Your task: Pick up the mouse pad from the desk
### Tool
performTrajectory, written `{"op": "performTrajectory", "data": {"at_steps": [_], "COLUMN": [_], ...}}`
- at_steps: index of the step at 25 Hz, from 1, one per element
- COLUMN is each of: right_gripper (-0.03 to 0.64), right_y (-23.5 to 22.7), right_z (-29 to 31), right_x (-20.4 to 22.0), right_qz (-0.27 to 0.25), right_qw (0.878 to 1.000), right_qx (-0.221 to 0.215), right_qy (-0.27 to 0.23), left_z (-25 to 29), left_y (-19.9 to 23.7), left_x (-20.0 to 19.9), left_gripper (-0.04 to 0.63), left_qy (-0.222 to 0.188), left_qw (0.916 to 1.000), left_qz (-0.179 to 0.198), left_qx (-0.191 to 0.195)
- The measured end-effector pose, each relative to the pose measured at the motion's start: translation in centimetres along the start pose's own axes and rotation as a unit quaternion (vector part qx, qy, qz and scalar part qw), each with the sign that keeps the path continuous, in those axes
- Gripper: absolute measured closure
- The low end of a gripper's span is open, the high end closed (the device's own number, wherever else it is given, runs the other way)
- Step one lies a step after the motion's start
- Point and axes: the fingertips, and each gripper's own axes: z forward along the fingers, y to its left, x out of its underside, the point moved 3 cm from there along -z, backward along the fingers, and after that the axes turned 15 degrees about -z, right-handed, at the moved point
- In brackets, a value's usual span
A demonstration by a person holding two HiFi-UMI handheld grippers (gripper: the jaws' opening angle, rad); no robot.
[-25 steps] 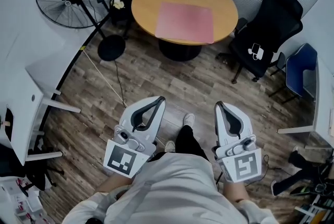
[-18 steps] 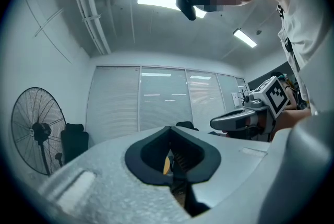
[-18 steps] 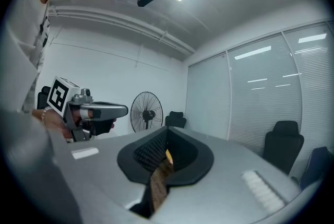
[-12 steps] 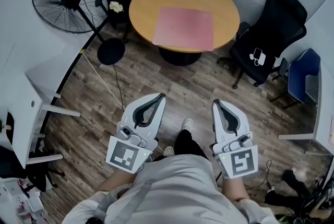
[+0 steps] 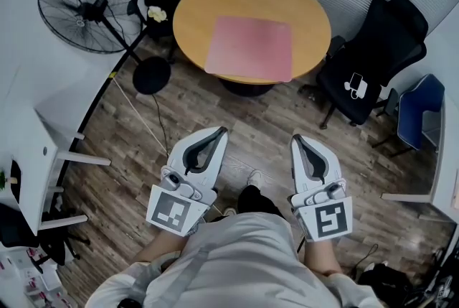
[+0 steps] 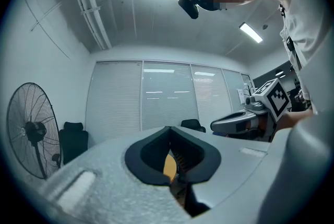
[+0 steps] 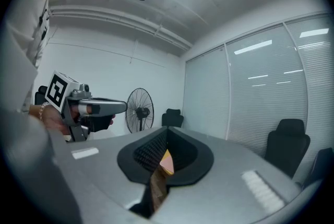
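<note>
**Left tongs** (image 5: 219, 134): shut tight, tips together, nothing held. They point level toward the worktop.

**Right tongs** (image 5: 296, 139): also shut and empty, carried alongside the left tongs with a gap between them.

**Mouse pad** (image 5: 249, 48): pink, rectangular, lying flat on the round wooden worktop (image 5: 197, 1). Its near edge is close to the rim. It is well apart from both tongs, with wooden floor (image 5: 237, 120) between.

**Surroundings:** a standing fan (image 5: 79, 8) to the left of the worktop, with a cord (image 5: 154, 123) trailing across the floor. A black office chair (image 5: 373, 48) stands to the right.

**Status (judged):** the pick-up has not begun. The approach and the opening of the tongs are still to do.

**Risks (judged):**
- The pad is thin and flush with the surface, so there is little to bite. Tips arriving shut or too high would skid over it or push it across the worktop.
- Nudged toward the rim, the pad could slide off onto the floor.
- Pinched at one corner only, the limp sheet may droop and slip free.
- The cord lies near the walking path and could catch a foot.
</note>
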Motion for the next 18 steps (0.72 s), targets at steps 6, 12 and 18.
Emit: {"op": "performTrajectory", "data": {"at_steps": [6, 12, 18], "right_gripper": [0.614, 0.614, 0.613], "right_y": [-3.7, -7.2, -10.3], "right_z": [3.1, 5.7, 8.1], "right_x": [0.8, 2.2, 3.7], "right_qz": [0.004, -0.002, -0.004], "right_qw": [1.0, 1.0, 1.0], "right_qx": [-0.003, -0.01, -0.015], "right_qy": [-0.007, -0.002, 0.003], "left_z": [4.4, 8.6, 12.8], "left_y": [1.5, 2.8, 4.2], "left_x": [-0.1, 0.2, 0.9], "left_gripper": [0.589, 0.589, 0.589], "left_qy": [-0.001, 0.0, 0.002], "left_qw": [1.0, 0.9999, 0.9997], "left_qz": [-0.002, -0.004, -0.011], "left_qx": [-0.008, -0.014, -0.02]}}
